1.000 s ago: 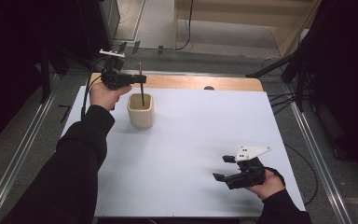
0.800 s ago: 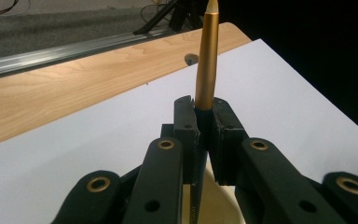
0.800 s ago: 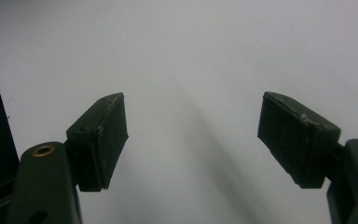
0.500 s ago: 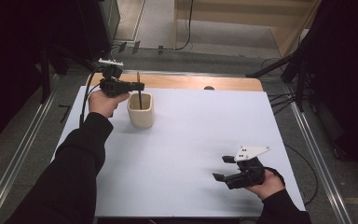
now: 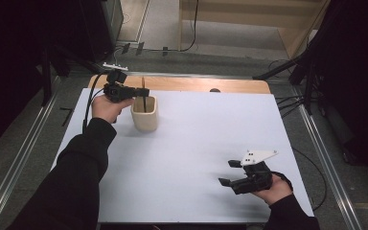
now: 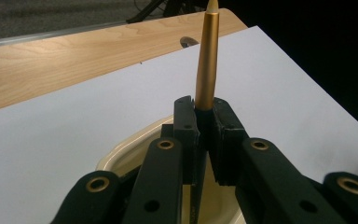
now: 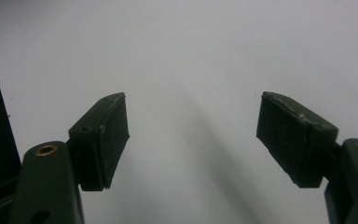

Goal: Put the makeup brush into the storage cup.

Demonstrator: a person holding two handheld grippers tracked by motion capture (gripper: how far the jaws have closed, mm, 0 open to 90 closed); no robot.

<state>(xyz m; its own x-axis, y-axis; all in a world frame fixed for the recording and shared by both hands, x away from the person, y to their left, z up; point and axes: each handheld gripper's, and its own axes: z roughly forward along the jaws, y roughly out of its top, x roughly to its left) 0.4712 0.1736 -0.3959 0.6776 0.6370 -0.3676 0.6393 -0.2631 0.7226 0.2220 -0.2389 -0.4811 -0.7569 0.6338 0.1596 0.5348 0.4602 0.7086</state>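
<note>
- While the left gripper (image 5: 143, 92) sits in the upper left of the high view, its jaws are clamped on a gold pen (image 6: 207, 65), held upright over the cream cup (image 5: 145, 114).
- Compared with a second ago, the hand has drifted slightly left and back, and the pen seems to ride a little higher in the cup; I judge the pen is being lifted out rather than set in, though its lower end is still inside.
- Seen from the left gripper view, the pen's tapered tip points up past the jaws, with the cup's rim (image 6: 135, 143) just beneath them.
- Lower right in the high view, the right gripper (image 5: 230, 173) rests where it was, jaws spread wide and empty above the white sheet (image 5: 206, 139).
</note>
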